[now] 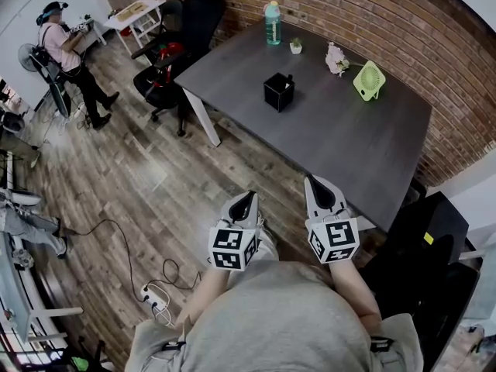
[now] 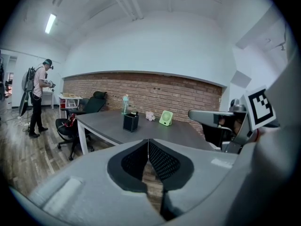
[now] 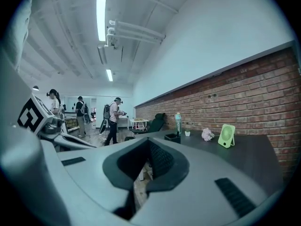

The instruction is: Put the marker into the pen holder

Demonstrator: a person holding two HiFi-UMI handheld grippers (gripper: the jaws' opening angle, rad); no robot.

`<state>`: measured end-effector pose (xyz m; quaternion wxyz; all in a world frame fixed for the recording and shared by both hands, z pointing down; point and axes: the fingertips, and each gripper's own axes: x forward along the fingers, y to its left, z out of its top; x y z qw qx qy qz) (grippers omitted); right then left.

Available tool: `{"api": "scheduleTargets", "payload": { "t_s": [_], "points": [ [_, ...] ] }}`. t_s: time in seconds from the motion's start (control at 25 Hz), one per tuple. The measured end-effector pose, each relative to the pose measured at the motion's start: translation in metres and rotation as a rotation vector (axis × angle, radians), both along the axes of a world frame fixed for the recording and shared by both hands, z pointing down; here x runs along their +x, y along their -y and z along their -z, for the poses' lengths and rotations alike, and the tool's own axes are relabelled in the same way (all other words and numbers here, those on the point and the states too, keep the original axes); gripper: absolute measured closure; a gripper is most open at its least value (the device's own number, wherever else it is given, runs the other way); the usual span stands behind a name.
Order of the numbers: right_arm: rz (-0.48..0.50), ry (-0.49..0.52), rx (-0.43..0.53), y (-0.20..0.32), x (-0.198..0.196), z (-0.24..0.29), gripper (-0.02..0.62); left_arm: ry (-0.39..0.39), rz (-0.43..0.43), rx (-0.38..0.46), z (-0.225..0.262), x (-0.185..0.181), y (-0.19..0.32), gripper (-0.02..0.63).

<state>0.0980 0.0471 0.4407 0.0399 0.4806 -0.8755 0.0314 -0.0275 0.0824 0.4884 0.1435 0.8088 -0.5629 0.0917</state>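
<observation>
Both claws were pinched fully together with nothing between them, left gripper (image 1: 248,198) and right gripper (image 1: 314,181) held close to our body, well short of the table (image 1: 349,138). Our only candidate for the marker (image 1: 288,79) was a dark stub poking out of the black pen holder (image 1: 278,93) mid-table, long axis near upright, cap end unreadable. We judged it light, stiff and slick-barrelled, best pinched mid-barrel across the axis.
</observation>
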Motion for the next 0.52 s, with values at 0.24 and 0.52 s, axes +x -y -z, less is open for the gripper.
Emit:
{"api": "scheduleTargets", "payload": {
  "t_s": [0.24, 0.52],
  "points": [
    [-0.009, 0.013, 0.0, 0.007, 0.005, 0.001, 0.594, 0.007, -0.01, -0.004, 0.0, 0.004, 0.006, 0.588],
    [-0.011, 0.013, 0.002, 0.015, 0.003, 0.001, 0.594, 0.008, -0.012, 0.001, 0.001, 0.001, 0.013, 0.588]
  ]
}}
